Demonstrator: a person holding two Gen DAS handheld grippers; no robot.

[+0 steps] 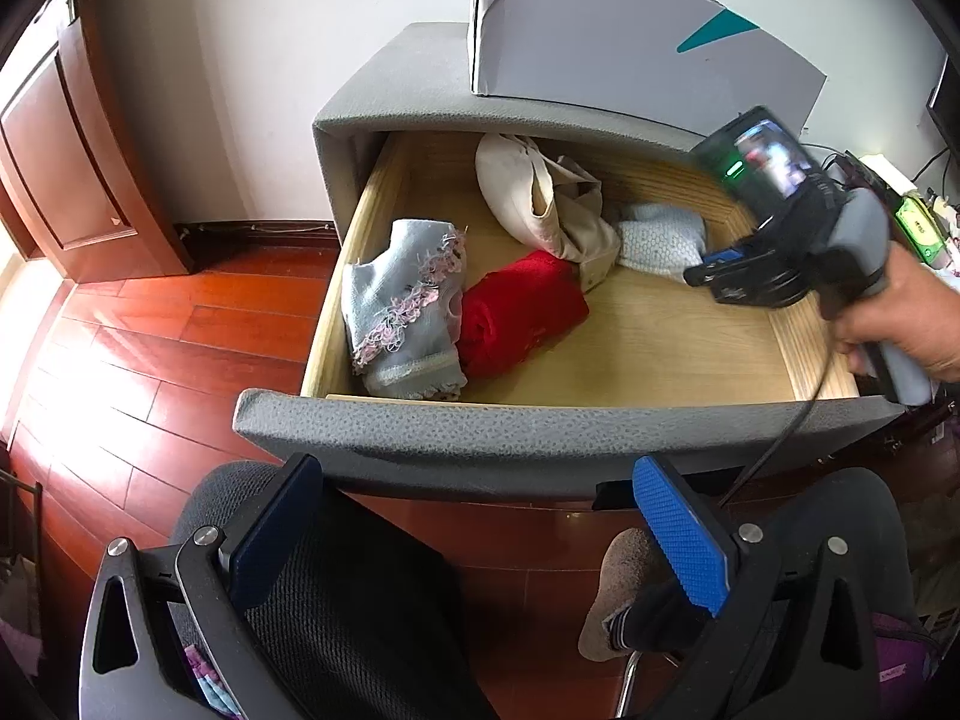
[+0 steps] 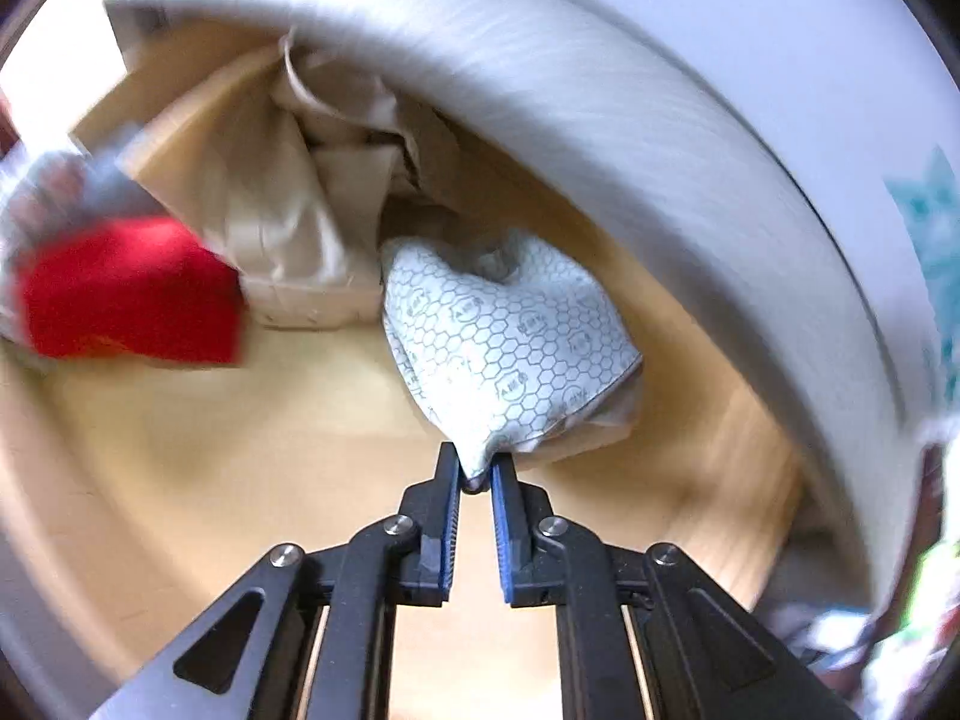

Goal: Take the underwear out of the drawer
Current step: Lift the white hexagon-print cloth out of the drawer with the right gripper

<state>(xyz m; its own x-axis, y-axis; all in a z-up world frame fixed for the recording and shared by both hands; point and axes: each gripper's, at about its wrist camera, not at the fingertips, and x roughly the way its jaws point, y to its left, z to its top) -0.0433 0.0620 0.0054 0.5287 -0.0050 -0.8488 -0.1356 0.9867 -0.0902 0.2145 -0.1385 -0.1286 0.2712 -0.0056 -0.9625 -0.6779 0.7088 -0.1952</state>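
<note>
- Right wrist view: the right gripper (image 2: 477, 471) has its jaws pinched on the near corner of the pale folded underwear printed with a grey honeycomb pattern (image 2: 504, 336), only a small nip of cloth between the blue pads.
- That piece lies toward the back right of the open wooden drawer with a grey padded front (image 1: 540, 438), just beside the crumpled cream cloth garment (image 1: 546, 198), and most of it rests on the drawer floor.
- Left wrist view: the left gripper (image 1: 480, 540) hangs in front of the drawer with its jaws spread wide and nothing between them.
- Also in the drawer are a red rolled fabric item (image 1: 516, 312) and a light blue piece with pink lace trim (image 1: 402, 300), both well apart from the gripped one.
- The step in hand looks like lifting the honeycomb piece clear. Since the hold is on a thin corner, a steady pull upward and toward the drawer front should serve better than a jerk, which could slip the cloth out of the pads.
- Watch the grey cabinet top (image 1: 420, 96) overhanging the back of the drawer; bring the cloth forward before raising it high.
- Keep clear of the cream garment so that it does not drag along.
- A grey cardboard box (image 1: 630, 42) sits on top, out of the way.
</note>
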